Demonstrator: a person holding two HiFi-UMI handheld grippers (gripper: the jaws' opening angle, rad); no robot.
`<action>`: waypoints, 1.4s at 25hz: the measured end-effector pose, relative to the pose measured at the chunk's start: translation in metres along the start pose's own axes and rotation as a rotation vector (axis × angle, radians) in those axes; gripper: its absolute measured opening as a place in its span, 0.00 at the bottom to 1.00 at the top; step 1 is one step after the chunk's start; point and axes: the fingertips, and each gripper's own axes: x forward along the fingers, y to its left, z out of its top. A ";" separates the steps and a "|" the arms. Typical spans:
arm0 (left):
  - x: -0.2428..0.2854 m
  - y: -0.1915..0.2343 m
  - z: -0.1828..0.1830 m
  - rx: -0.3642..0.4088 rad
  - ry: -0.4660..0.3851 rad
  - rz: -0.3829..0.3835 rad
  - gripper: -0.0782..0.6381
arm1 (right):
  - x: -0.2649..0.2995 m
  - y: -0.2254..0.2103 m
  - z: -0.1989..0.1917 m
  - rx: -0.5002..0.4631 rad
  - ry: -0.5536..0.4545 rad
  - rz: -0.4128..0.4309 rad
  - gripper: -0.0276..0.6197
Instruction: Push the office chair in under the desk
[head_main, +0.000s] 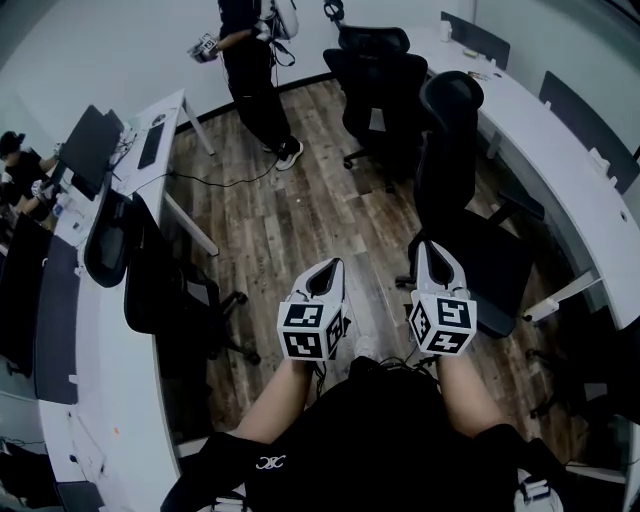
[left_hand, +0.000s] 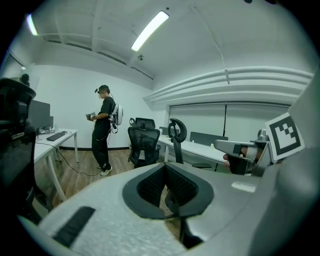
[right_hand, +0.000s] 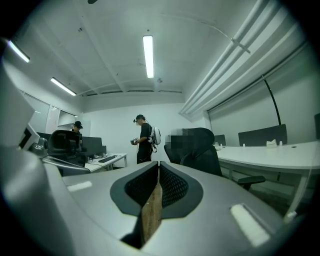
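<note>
The head view looks steeply down from above, close over the left gripper (head_main: 328, 270) and right gripper (head_main: 428, 252), with the wood floor (head_main: 290, 220) beyond. Each gripper view sits low behind its own fingers (left_hand: 150, 184), facing roughly level across the room. All three share the standing person (head_main: 255, 70) and the black office chair (head_main: 450, 140).

The office chair (head_main: 452, 170) is matt black, cloth-like on back and seat, with plastic arms. Under it the floor (head_main: 300, 230) is grey-brown wood plank, rough-grained, with a faint sheen. Beside it the counter (head_main: 560, 150) top is smooth matt white.
</note>
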 end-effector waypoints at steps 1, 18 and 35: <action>0.011 0.004 0.006 0.004 0.000 -0.005 0.12 | 0.011 -0.004 0.002 0.000 0.002 -0.007 0.08; 0.209 0.045 0.097 0.059 0.002 -0.131 0.12 | 0.178 -0.089 0.054 0.041 -0.037 -0.107 0.09; 0.341 0.043 0.114 0.071 0.040 -0.336 0.12 | 0.227 -0.149 0.055 0.136 -0.025 -0.225 0.14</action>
